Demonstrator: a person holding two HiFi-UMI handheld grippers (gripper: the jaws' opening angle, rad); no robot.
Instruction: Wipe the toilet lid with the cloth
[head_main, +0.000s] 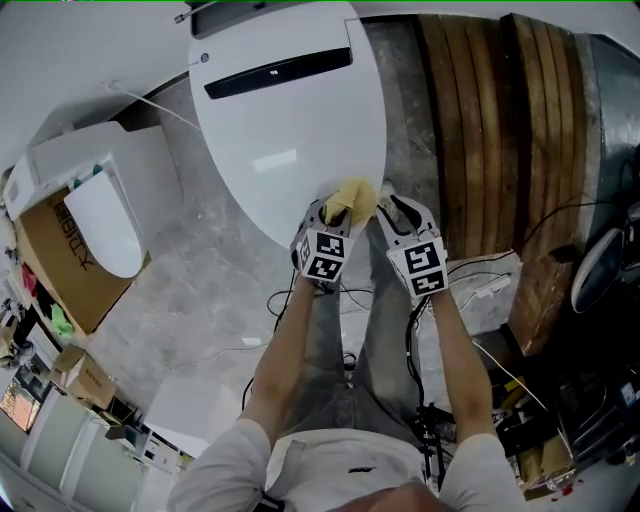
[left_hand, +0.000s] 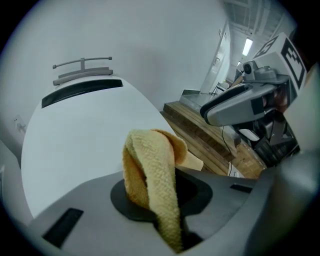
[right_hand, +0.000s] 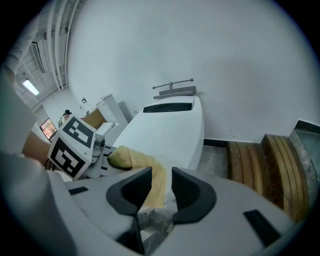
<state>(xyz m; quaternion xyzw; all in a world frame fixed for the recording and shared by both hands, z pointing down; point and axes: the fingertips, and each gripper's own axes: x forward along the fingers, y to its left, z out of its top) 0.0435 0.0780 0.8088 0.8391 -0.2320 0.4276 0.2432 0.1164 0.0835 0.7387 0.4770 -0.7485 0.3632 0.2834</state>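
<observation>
Head view is looking steeply down on a closed white toilet lid (head_main: 290, 120), and everything else is lying around it. Left of the lid, a cardboard box (head_main: 62, 262) is sitting on the floor (head_main: 200, 300), with a spare white seat (head_main: 102, 225) resting just beside it.

At the lid's front edge, the left tool (head_main: 336, 213) is pinching a yellow cloth (head_main: 354, 197). The left gripper view is showing that tool's jaws closed on the fabric (left_hand: 150, 165). A thick fold is standing up above them and a tail is hanging down toward the camera. The lid's smooth top (left_hand: 85, 130) is stretching away behind the fold. The cloth is hovering over the lid's front rim. No view is showing whether it is pressing on the surface.

Just right of the cloth, off the lid's front right corner, the right tool (head_main: 392, 212) is being held alongside the left one. The right gripper view is showing its jaws (right_hand: 155, 187) standing slightly apart with a narrow gap, clamping nothing. A strand of the cloth (right_hand: 135, 160) is showing through that gap, though I cannot tell whether it is lying between the jaws or just beyond them.

Right of the lid, dark wooden planks (head_main: 490, 130) are lying along the floor, and loose cables (head_main: 480, 275) are trailing just in front of them.
</observation>
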